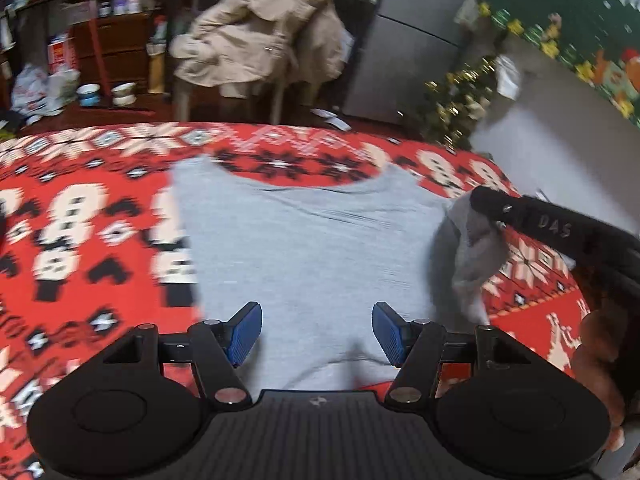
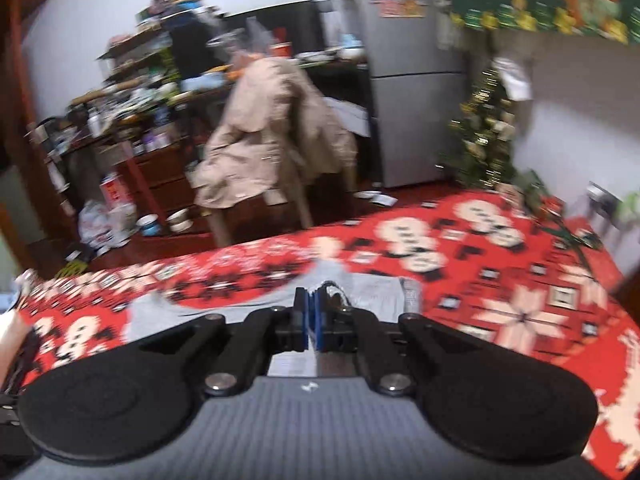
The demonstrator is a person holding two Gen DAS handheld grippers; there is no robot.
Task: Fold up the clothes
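A light grey garment (image 1: 316, 240) lies spread flat on a red patterned cloth (image 1: 80, 240). Low over its near part hovers my left gripper (image 1: 317, 332), open, with nothing between its blue pads (image 1: 244, 332). At the garment's right edge, my right gripper (image 1: 486, 200) is shut on a bunched fold of the grey fabric (image 1: 472, 248) and holds it lifted off the cloth. In the right wrist view the right gripper (image 2: 313, 312) has its blue pads pressed together. Grey garment (image 2: 372, 292) shows just beyond and to the left of it. A hand (image 1: 596, 360) holds the right gripper.
Beyond the cloth's far edge stands a chair draped with a beige coat (image 1: 260, 36). A grey fridge (image 1: 404, 52) and a small decorated tree (image 1: 460, 108) stand at the back right. Cluttered shelves (image 2: 136, 92) and bowls on the floor (image 1: 104, 94) are at the back left.
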